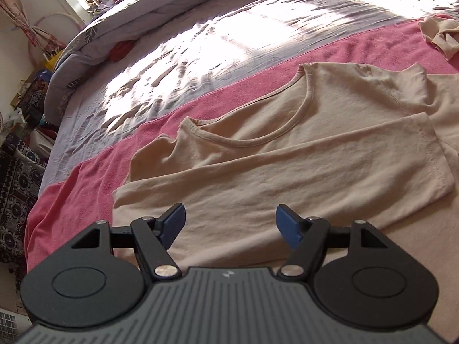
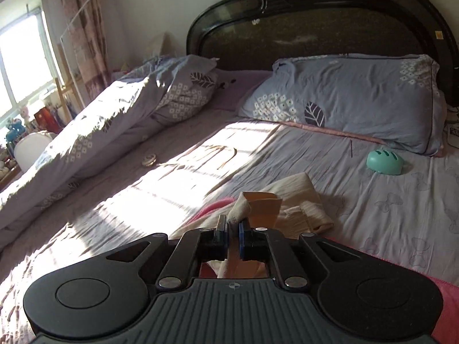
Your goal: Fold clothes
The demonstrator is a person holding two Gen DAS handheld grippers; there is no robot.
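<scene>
With the right claw (image 2: 233, 228) pinching only a thin edge of the shirt (image 1: 287, 154) and the left claw (image 1: 230, 226) spread empty above it, the cloth may slip free or bunch on the bed (image 2: 315, 154).

Bed (image 1: 200, 51): pink towel (image 1: 229, 91), pillow (image 2: 358, 100), duvet (image 2: 100, 114)

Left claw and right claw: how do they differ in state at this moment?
The left claw stands open with nothing between its blue pads, while the right claw is shut on a fold of beige cloth. The left claw hovers over the beige T-shirt lying flat on the pink towel; the right claw lifts its cloth off the bed. Both are the same black build.
</scene>
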